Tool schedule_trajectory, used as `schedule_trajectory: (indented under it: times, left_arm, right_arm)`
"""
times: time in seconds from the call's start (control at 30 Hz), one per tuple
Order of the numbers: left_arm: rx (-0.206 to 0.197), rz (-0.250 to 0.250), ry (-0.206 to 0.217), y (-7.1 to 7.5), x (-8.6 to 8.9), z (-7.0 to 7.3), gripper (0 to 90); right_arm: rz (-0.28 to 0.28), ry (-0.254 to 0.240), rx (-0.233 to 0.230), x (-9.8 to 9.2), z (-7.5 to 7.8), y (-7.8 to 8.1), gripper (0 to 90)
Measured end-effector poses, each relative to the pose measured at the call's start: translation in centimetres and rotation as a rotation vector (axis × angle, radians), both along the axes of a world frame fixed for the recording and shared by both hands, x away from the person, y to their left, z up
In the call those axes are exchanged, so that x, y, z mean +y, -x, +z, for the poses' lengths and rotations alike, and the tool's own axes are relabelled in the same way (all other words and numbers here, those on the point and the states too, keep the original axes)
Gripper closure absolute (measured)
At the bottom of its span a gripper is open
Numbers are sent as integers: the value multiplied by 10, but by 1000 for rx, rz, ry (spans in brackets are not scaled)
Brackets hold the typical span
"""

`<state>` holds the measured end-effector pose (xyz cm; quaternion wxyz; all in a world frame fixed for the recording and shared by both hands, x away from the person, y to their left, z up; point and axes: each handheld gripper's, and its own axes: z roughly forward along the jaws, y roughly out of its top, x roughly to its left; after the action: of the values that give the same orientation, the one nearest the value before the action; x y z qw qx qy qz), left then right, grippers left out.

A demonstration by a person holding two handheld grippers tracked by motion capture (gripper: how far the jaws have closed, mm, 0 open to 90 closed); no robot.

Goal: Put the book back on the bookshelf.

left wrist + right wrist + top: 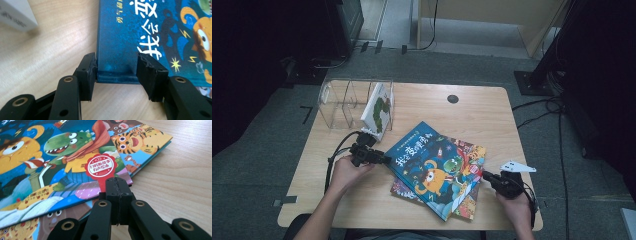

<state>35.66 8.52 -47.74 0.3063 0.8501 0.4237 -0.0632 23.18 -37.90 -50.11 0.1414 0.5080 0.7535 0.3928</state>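
Gripping the blue picture book point(432, 167) at table centre — left gripper point(116, 72) half open at nine o'clock, jaws astride the book's corner, pads apparently not yet pressing. Right gripper point(117, 186) at three o'clock, fully closed, tip against the cover edge, holding nothing. Next, probably: clamping that corner, then lifting toward the clear organiser point(354, 102) at eleven o'clock — without dragging the book underneath point(464, 205).

Clear rack point(343, 102), upright book point(379, 111)
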Motion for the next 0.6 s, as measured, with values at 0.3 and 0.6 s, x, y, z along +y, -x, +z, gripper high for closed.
schedule_trajectory:
  times: [0.3, 0.6]
  left_arm:
    - [14, 11, 13, 16, 4, 0, 495]
    - [27, 27, 43, 33, 8, 0, 491]
  right_arm:
    - [-14, -15, 5, -1, 0, -18, 900]
    - [-12, -28, 9, 0, -1, -38, 900]
